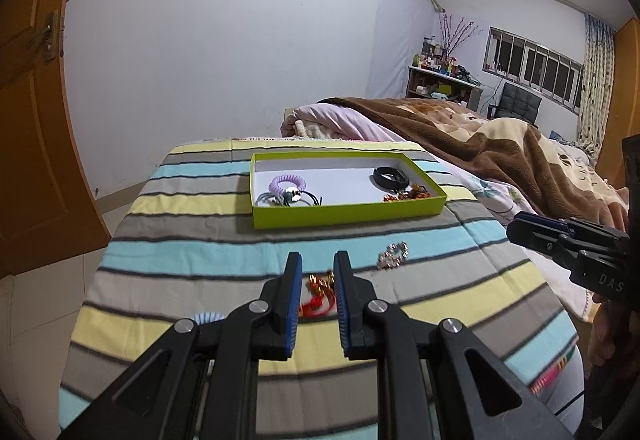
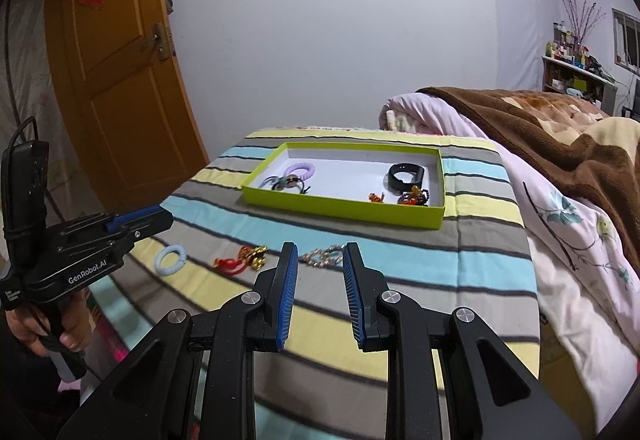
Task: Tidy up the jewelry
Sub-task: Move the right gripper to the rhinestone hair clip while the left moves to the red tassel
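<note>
**Both grippers hovering open over loose jewelry in front of the green tray**

The left gripper [image 1: 316, 304] is hanging low over the striped cloth-covered worktop [image 1: 200, 252], its blue-padded fingers [image 1: 294, 296] standing apart with nothing between the pads. Just beyond and below the gap, a red-corded charm with small gold bells [image 1: 320, 290] is lying on a yellow stripe. A pale blue coiled hair tie [image 2: 171, 259] is resting on the cloth to the left of that charm; in the left wrist view only its edge is peeking out behind the left finger linkage.

The right gripper [image 2: 320, 282] is also hovering above the cloth with its fingers [image 2: 288, 288] parted and empty. Just past the fingertips a sparkling silver-toned chain bracelet [image 2: 322, 256] is lying in a loose heap, to the right of the red charm.

Farther back, a shallow lime-green rectangular cardboard tray with a white floor [image 1: 348, 209] is sitting flat on the worktop. At its left end a lilac coiled hair tie [image 1: 288, 184] is lying against a tangle of dark hair elastics with a round ornament [image 1: 290, 198]. At its right end a black smart wristband [image 2: 405, 175] is lying behind a cluster of orange and dark beaded pieces [image 2: 414, 197].

Beyond the worktop's right side, a bed with a brown blanket [image 1: 480, 136] is stretching toward a cluttered shelf [image 1: 444, 80]. An orange wooden door [image 2: 120, 80] is standing at the left.
</note>
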Demonstrator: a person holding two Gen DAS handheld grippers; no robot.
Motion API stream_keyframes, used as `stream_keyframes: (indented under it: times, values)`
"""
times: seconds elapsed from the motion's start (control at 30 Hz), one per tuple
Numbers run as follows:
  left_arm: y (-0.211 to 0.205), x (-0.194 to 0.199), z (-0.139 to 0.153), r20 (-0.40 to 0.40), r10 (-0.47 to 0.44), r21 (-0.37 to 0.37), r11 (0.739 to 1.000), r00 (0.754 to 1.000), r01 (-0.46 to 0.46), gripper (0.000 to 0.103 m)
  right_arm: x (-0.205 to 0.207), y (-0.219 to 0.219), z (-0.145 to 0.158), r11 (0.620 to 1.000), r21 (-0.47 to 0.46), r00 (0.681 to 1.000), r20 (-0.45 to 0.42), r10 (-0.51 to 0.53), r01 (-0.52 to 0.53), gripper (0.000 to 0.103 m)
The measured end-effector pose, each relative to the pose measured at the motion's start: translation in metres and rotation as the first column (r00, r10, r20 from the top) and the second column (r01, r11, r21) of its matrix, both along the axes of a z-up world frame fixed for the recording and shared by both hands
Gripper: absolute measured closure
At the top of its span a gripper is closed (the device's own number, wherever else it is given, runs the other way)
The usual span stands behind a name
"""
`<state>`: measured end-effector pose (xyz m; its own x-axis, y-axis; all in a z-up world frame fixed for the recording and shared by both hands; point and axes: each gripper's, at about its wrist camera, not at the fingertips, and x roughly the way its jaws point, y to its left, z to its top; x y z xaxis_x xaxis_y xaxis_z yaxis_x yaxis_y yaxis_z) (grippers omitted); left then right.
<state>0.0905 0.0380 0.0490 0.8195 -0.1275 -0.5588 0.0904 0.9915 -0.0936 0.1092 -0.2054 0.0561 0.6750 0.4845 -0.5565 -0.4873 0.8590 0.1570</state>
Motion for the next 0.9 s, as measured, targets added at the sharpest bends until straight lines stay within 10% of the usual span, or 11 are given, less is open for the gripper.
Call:
stream_keyframes:
  times: [0.9]
  values:
    - [0.012, -0.056, -0.006, -0.005, 0.059, -0.043, 0.997, 0.998, -0.059, 0.078, -0.050, -0.003, -0.012, 1.000, -0.003, 0.999, -0.039, 0.024, -0.024, 0.079]
